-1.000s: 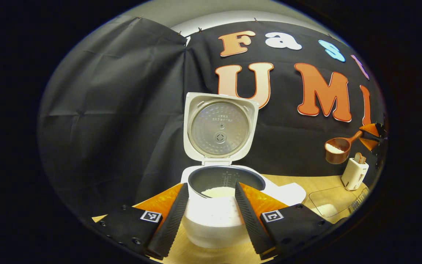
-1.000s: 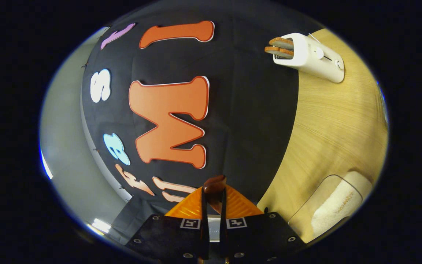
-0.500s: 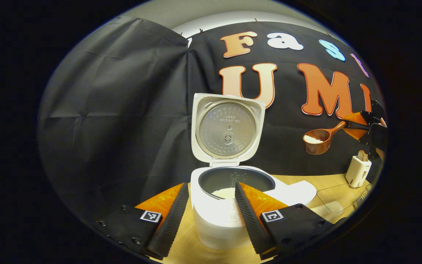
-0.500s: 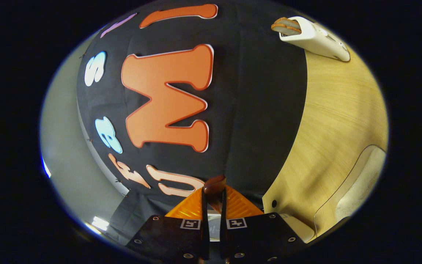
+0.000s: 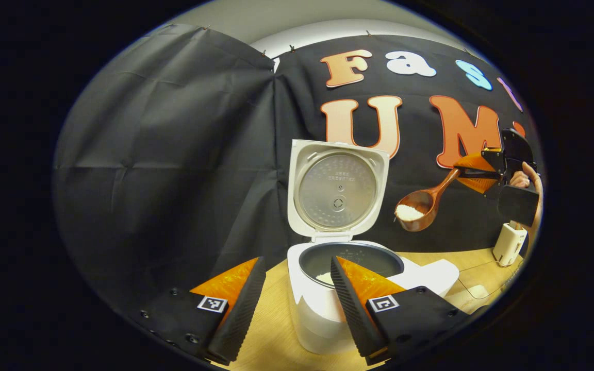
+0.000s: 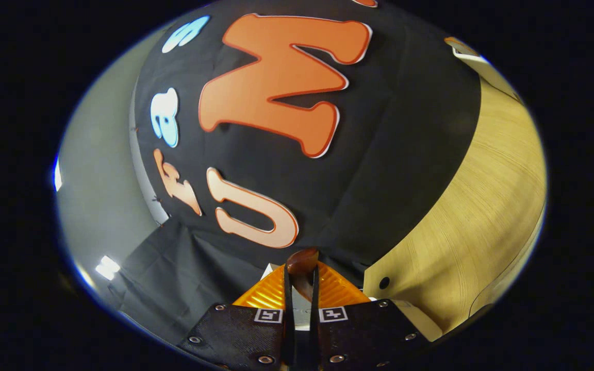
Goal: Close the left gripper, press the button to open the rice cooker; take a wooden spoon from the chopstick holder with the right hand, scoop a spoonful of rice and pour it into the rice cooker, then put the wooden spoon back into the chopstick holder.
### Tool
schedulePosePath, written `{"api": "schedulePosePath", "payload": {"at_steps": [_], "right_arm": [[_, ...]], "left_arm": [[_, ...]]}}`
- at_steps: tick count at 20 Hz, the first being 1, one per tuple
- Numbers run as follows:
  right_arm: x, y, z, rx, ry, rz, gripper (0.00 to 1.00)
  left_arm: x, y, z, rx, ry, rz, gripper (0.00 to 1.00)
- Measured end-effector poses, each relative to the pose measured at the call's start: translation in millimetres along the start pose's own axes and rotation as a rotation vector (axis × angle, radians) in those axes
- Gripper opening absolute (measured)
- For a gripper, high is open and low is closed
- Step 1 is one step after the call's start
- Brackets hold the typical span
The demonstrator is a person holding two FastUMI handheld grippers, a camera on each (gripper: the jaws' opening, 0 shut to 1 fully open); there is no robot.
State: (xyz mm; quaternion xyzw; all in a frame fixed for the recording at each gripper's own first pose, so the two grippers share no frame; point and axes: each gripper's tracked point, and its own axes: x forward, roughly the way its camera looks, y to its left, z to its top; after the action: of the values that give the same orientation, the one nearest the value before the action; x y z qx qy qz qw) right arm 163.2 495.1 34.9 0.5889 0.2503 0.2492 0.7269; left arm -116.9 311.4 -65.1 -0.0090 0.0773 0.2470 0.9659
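The white rice cooker (image 5: 323,309) stands with its lid (image 5: 338,188) raised, and a little rice (image 5: 324,278) lies in its dark pot. My left gripper (image 5: 297,288) is open in front of the cooker, with nothing between its fingers. The wooden spoon (image 5: 419,208) carries a heap of rice and hangs in the air just right of the lid, above the pot's right rim. My right gripper (image 5: 469,170) is shut on the spoon's handle, held by a hand (image 5: 526,180). In the right gripper view the handle's end (image 6: 302,260) sticks out between the closed fingers of my right gripper (image 6: 301,275).
The white chopstick holder (image 5: 508,242) stands at the far right of the wooden table (image 5: 271,319). A clear container (image 5: 477,288) with rice lies in front of it. The table top (image 6: 482,216) and the black cloth wall lie ahead in the right gripper view.
The right gripper has carried the loaded spoon leftwards, from near the chopstick holder to beside the cooker's lid. The left gripper has drifted left, still open.
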Motion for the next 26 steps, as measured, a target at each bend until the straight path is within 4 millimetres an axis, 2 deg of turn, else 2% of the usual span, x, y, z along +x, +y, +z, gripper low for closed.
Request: {"api": "schedulePosePath", "payload": {"at_steps": [2, 5, 9, 16, 20, 24, 26], "right_arm": [[13.0, 15.0, -16.1, -0.06, 0.029, 0.029, 0.11], [31.9, 25.0, -45.2, -0.186, 0.078, 0.041, 0.11], [41.4, 35.4, -75.7, -0.353, 0.116, 0.077, 0.11], [33.2, 67.3, -96.3, -0.655, 0.118, 0.23, 0.11], [24.6, 80.2, -108.1, -0.787, 0.105, 0.255, 0.11], [5.1, 97.0, -114.0, -0.897, 0.114, 0.339, 0.11], [-0.7, 98.6, -119.0, -0.949, 0.128, 0.355, 0.11]], "left_arm": [[4.7, 2.9, -2.2, -0.014, 0.005, -0.002, 0.84], [13.1, 4.5, -7.7, -0.001, 0.03, -0.005, 0.84], [18.3, 2.5, -3.5, 0.013, 0.022, -0.021, 0.84], [17.5, 8.8, 10.9, 0.01, 0.0, -0.013, 0.84], [23.5, 1.4, 18.6, 0.009, 0.005, -0.032, 0.84], [25.3, -1.7, 40.3, 0.007, -0.017, -0.034, 0.84], [28.7, -2.4, 46.1, 0.059, -0.018, -0.034, 0.84]]}}
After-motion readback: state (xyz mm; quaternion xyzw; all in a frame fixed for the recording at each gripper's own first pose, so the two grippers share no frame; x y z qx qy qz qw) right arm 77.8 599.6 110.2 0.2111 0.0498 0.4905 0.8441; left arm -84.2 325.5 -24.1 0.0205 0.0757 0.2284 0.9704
